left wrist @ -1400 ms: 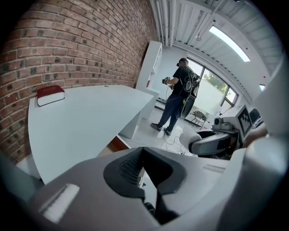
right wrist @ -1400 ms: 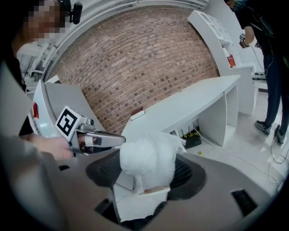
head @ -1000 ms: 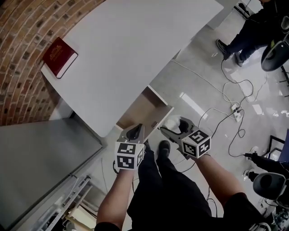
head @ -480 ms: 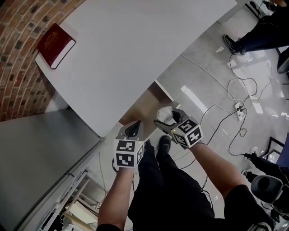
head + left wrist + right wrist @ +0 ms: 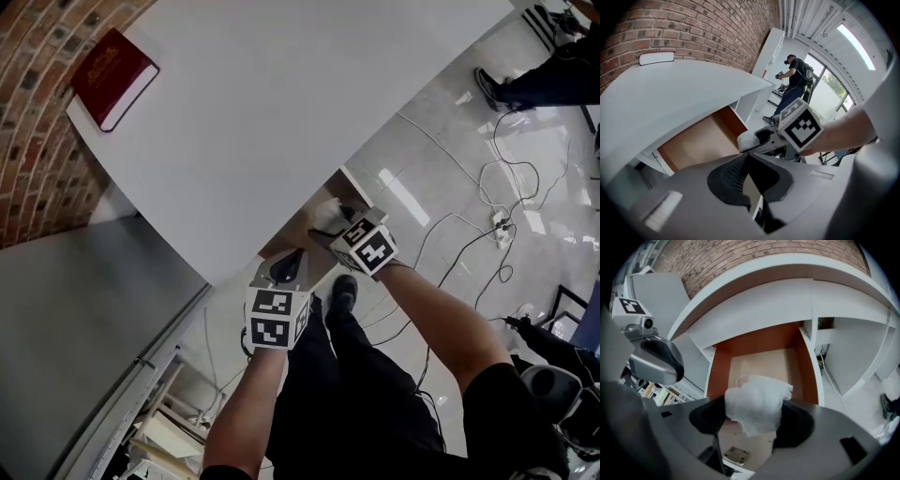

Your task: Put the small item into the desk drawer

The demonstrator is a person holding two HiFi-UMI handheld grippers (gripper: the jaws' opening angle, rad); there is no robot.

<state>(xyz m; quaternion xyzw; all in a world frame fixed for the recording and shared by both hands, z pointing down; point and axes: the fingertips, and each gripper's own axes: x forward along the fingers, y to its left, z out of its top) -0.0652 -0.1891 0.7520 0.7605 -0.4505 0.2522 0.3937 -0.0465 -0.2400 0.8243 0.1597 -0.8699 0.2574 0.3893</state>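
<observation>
The small item is a crumpled white wad [image 5: 757,404], and my right gripper [image 5: 754,417] is shut on it. It hangs over the open desk drawer [image 5: 761,363], which has a pale wooden bottom and orange-brown walls. In the head view the right gripper [image 5: 336,220] carries the wad [image 5: 327,213] just under the white desk top [image 5: 281,103], above the drawer [image 5: 298,232]. My left gripper [image 5: 287,267] sits below and left of it, near the drawer front. The left gripper view shows the left gripper [image 5: 747,155] with jaws together and empty, pointing at the drawer [image 5: 696,140] and the wad [image 5: 748,139].
A red book [image 5: 114,77] lies at the desk's far left corner by the brick wall [image 5: 37,178]. A grey cabinet [image 5: 75,309] stands to the left. Cables [image 5: 487,187] and a power strip [image 5: 498,234] lie on the floor to the right. Another person [image 5: 553,75] stands far right.
My right gripper has carried the wad up and left, from beside the drawer front to over the open drawer. The left gripper has barely moved.
</observation>
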